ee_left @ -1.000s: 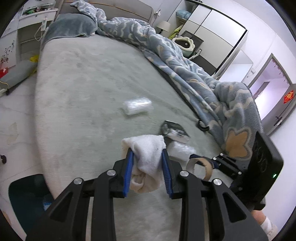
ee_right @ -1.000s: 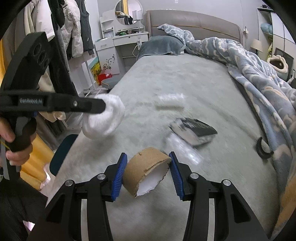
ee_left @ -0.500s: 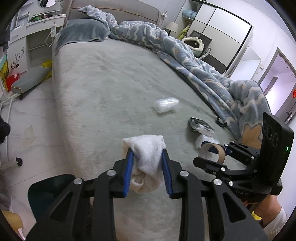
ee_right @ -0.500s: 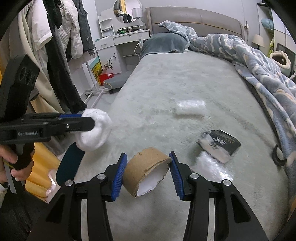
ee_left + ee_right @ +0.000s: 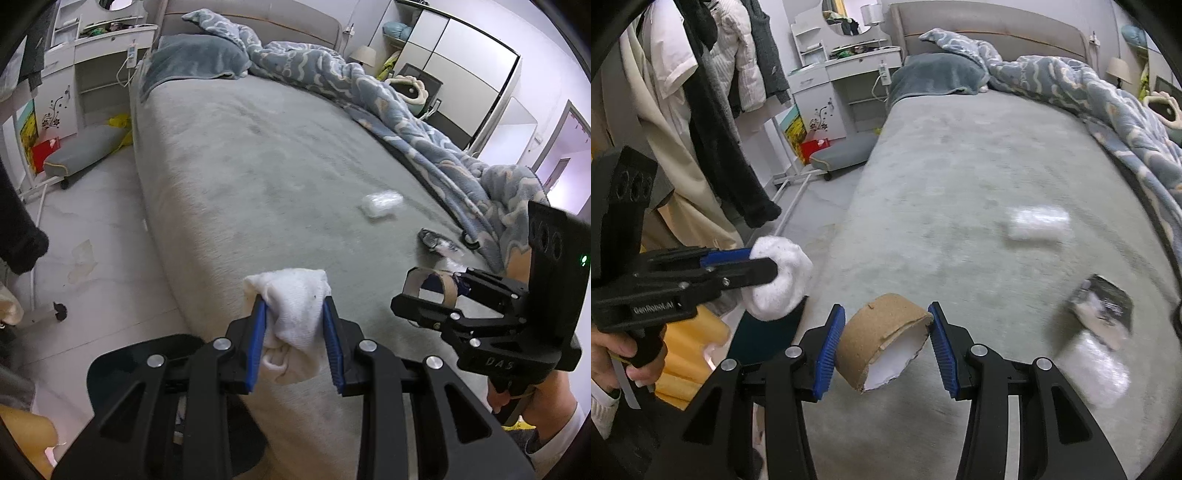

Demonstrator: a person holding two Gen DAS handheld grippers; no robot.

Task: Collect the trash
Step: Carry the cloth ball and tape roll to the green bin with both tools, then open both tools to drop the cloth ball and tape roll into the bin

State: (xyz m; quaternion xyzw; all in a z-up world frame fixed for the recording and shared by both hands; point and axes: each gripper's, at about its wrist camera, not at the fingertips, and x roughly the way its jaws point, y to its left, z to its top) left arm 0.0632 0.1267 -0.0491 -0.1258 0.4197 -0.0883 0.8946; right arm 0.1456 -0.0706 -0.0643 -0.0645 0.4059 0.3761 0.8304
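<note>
Carrying step, by the look of it, both loads on the way to the dark bin [image 5: 122, 373] on the floor beside the bed [image 5: 258, 155]. Left gripper [image 5: 293, 332] clamped narrow on a wad of white tissue [image 5: 295, 314]; right gripper [image 5: 886, 347] closed on a torn cardboard roll [image 5: 882, 339]. Left behind on the bed: a clear plastic wrapper [image 5: 1038, 223], a dark packet [image 5: 1102, 310], another clear wrap [image 5: 1097, 373]. Next, probably: over the bin's mouth, then jaws apart.
</note>
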